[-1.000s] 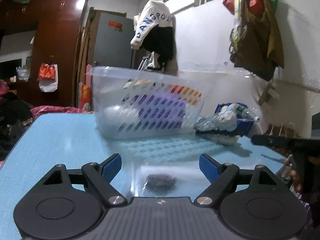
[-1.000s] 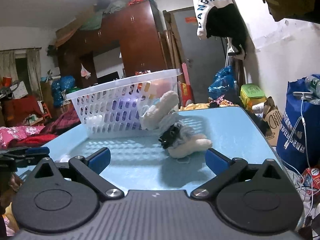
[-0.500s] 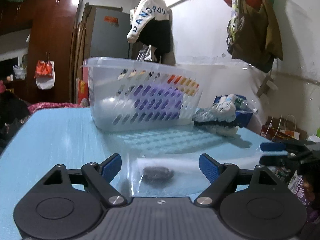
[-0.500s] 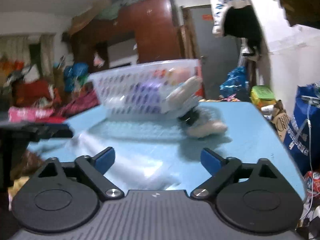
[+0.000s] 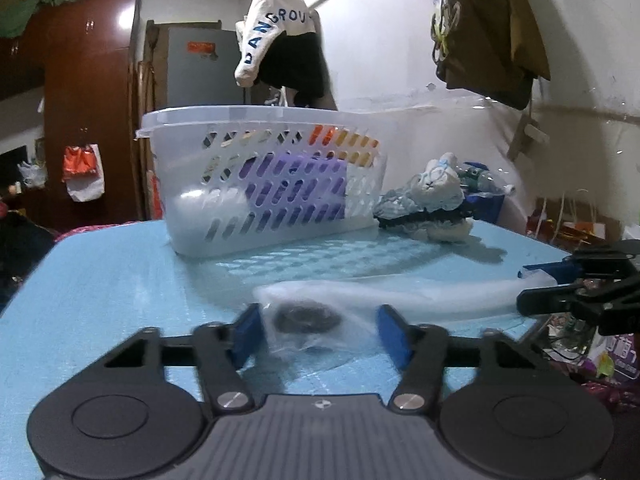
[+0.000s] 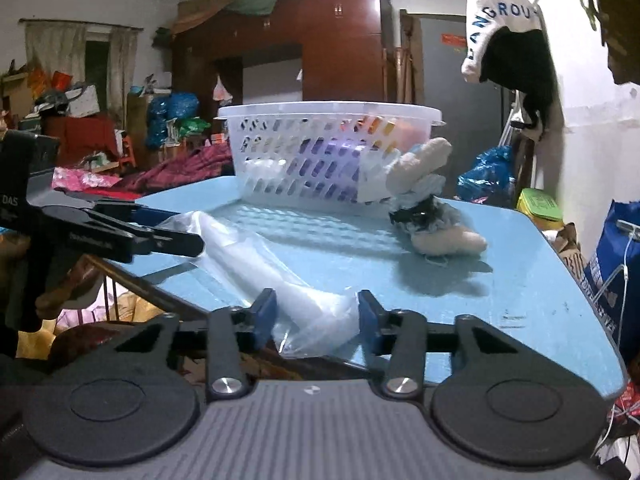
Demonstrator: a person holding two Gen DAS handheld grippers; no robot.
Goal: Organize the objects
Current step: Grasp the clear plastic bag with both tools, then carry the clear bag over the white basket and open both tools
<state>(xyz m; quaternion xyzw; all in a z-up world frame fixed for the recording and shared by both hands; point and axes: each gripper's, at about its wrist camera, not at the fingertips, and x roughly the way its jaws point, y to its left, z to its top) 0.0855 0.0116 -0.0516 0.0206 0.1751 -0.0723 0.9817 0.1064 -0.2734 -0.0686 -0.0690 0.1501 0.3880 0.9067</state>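
L wrist: left gripper [image 5: 318, 334] jaws just closing round clear plastic bag [image 5: 384, 300] w/ dark lump inside, on blue table [image 5: 100, 280]; pad contact unclear | R wrist: right gripper [image 6: 316, 320] just closing on bag's other end at table edge, contact unclear; basket [image 6: 320, 152] behind, plush toy [image 6: 432, 224] beside it

A crowded home bedroom or storeroom: a tall dark-red wooden wardrobe [image 6: 344, 40] with bundles piled on top, a sweatshirt [image 5: 280, 40] hung on the wall, curtains [image 6: 56, 60] at a window, bags and clothes heaped all around
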